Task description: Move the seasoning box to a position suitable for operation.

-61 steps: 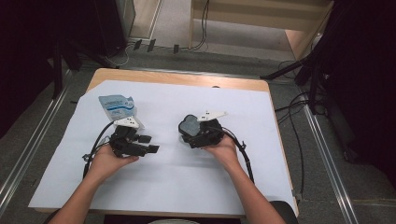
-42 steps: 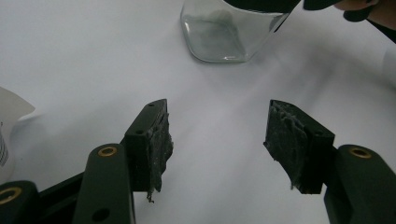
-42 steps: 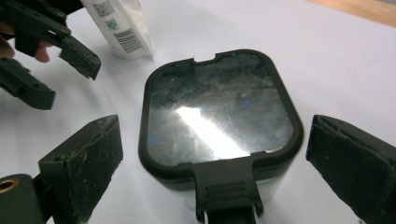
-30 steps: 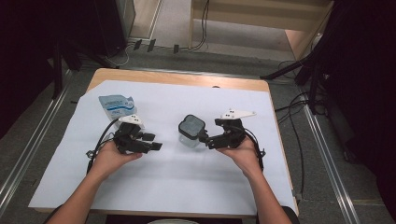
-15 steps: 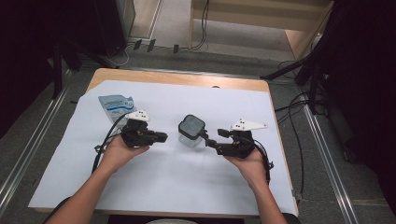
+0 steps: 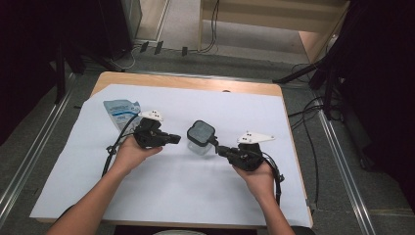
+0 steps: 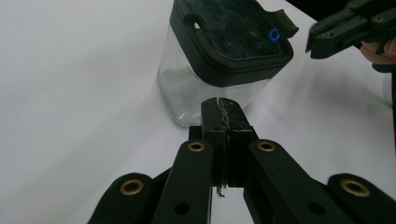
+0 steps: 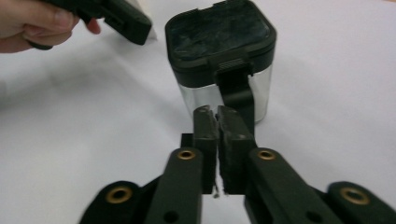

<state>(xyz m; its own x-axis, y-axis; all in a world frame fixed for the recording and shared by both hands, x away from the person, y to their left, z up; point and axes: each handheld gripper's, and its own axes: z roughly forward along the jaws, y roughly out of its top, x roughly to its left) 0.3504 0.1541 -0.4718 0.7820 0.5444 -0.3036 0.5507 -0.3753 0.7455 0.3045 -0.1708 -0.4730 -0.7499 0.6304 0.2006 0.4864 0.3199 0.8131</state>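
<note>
lidded jar (image 6: 201, 136) between both tongs, left (image 6: 175, 139), right (image 6: 219, 149), each closed, empty; blue pouch (image 6: 119, 110) behind left hand

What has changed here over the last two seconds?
The right gripper let go of the clear jar, backed off to the right and has just been closing on nothing. The left gripper edged toward the jar, its jaws likewise closing empty. Jar and blue pouch stayed put.

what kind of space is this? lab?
Likely a lab recording station: a wooden table under a white sheet, cables across the floor, dark equipment stands alongside, and a lidded clear container as the work item.
</note>
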